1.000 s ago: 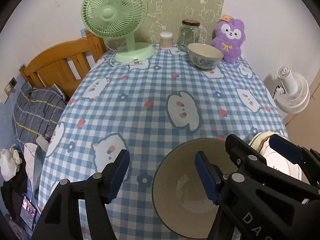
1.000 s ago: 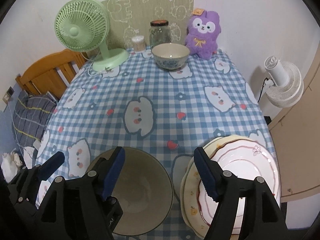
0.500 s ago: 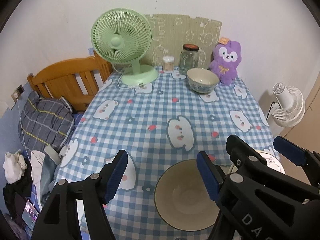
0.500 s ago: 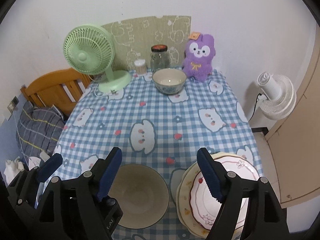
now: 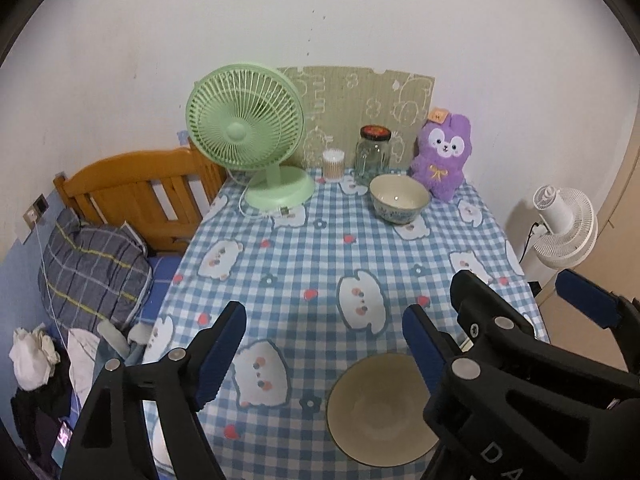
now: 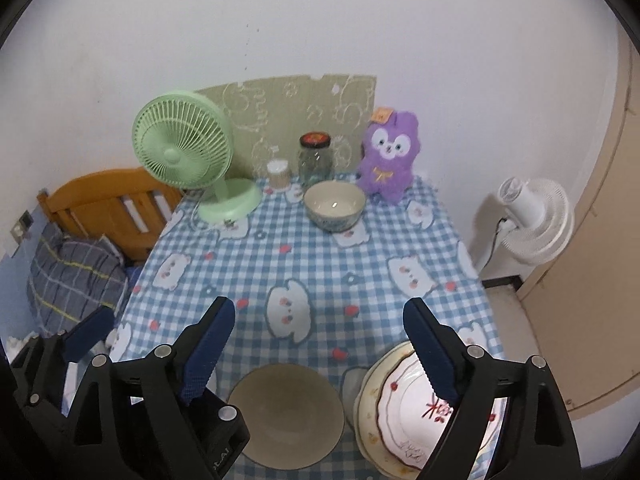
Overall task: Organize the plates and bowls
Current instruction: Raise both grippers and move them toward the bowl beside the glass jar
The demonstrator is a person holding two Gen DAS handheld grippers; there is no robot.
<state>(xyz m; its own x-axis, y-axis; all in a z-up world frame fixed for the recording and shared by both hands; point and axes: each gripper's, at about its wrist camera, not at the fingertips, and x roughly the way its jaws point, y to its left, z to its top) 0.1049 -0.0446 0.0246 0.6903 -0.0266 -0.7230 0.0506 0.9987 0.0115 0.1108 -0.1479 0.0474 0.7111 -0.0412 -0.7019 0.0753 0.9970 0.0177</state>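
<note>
Blue-and-white checked cloth (image 5: 320, 264) now fills far more of both wrist views than it did a second ago: I have pulled both grippers up and back, so the beige bowl (image 5: 380, 408), which then sat large between my left gripper's fingers, now looks small and low at the near edge of the table. My left gripper (image 5: 324, 344) is spread wide and holds nothing; my right gripper (image 6: 318, 340) is likewise wide and empty, hanging above the gap between that bowl and the stacked plates (image 6: 404, 404) at the near right corner. The plates already lie one on another, a white one with a red rim on a cream one, just beside the beige bowl. I judge that the retreat means the near bowl has been set where I want it, and the patterned bowl (image 5: 399, 204) at the far end, standing alone in front of the glass jar (image 5: 374, 155) and touching or nearly touching the purple plush rabbit (image 5: 442, 160), is the piece left to bring together with it. At the far left of the table stands a green desk fan (image 5: 248, 140), with a small cotton-swab tub (image 5: 333, 164) near the jar. Off the table I see a wooden bed frame (image 5: 132, 192) and a plaid pillow (image 5: 92, 268) on the left, and a white floor fan (image 6: 528, 216) on the right.
</note>
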